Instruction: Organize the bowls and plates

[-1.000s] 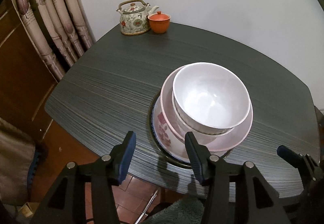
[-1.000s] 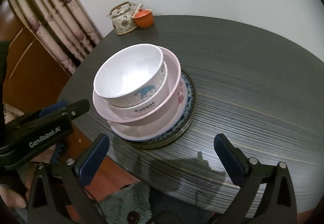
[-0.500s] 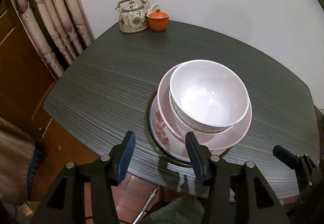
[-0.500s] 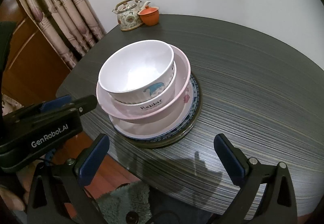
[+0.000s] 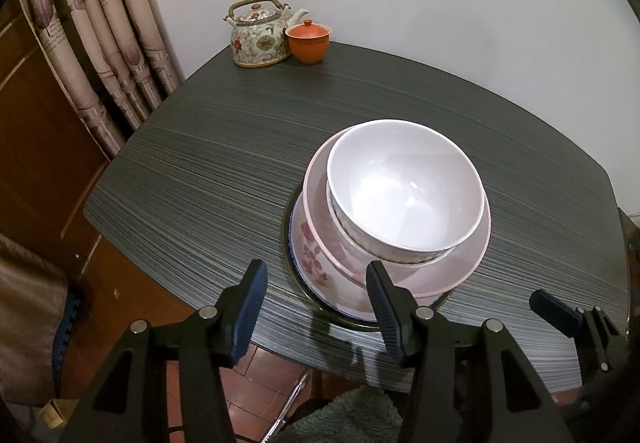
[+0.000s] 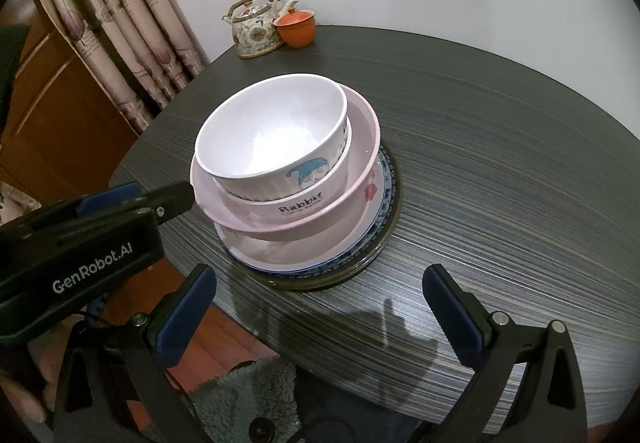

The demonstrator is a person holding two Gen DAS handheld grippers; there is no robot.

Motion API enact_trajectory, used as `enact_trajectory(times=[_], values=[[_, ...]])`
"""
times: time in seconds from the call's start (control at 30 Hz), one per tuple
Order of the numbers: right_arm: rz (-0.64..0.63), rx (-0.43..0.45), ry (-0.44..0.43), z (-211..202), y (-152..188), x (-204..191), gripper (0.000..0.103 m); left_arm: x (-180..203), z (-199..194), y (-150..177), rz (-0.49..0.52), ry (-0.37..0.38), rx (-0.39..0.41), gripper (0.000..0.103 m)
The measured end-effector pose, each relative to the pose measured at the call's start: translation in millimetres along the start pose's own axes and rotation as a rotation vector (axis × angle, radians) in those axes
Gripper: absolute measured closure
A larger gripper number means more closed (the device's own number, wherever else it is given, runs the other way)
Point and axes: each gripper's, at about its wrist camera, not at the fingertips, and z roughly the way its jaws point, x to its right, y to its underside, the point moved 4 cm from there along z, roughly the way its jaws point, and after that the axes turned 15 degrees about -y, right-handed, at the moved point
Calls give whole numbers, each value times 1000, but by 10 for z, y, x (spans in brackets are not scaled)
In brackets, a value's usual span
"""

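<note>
Left claw (image 5: 316, 303): fingers spread apart, nothing between them; it hangs above the near edge of the counter, its inner finger (image 5: 382, 305) in front of the near-left rim of the stack, contact cannot be told.
Right claw (image 6: 320, 311): fingers spread wide, nothing between them; it hangs over the near edge of the counter, just before the stack and not touching it.
Left claw body (image 6: 80, 243): seen from the right wrist view at the left side, black with the words "GenRobot.AI", close to the pink bowl rim.
White bowl (image 6: 272, 135): on top of the stack, upright, with a blue hat drawing on its wall.
Second bowl (image 6: 296, 205): under the white bowl, the word "Rabbit" on its side.
Pink bowl (image 6: 360, 179): wide and shallow, holds the two bowls inside it.
Plates (image 6: 384, 203): at the bottom, one with red flowers, one with blue pattern and a dark one lowest, lying flat.
Place of the stack: near the front edge of the counter, about the middle of it.
Counter (image 6: 500, 163): dark, with fine grey stripes.
Teapot (image 5: 260, 33): flowered, in the far left corner of the counter.
Orange cup (image 5: 309, 42): with lid, just beside the teapot on its right.
Curtain (image 5: 100, 43): hangs beyond the left edge of the counter.
</note>
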Motion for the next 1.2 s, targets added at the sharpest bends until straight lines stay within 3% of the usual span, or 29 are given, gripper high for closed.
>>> enact_trajectory(times=[1.2], values=[[8, -28, -7, 95, 36, -20, 1, 8, 99, 31, -19, 35, -25, 50]])
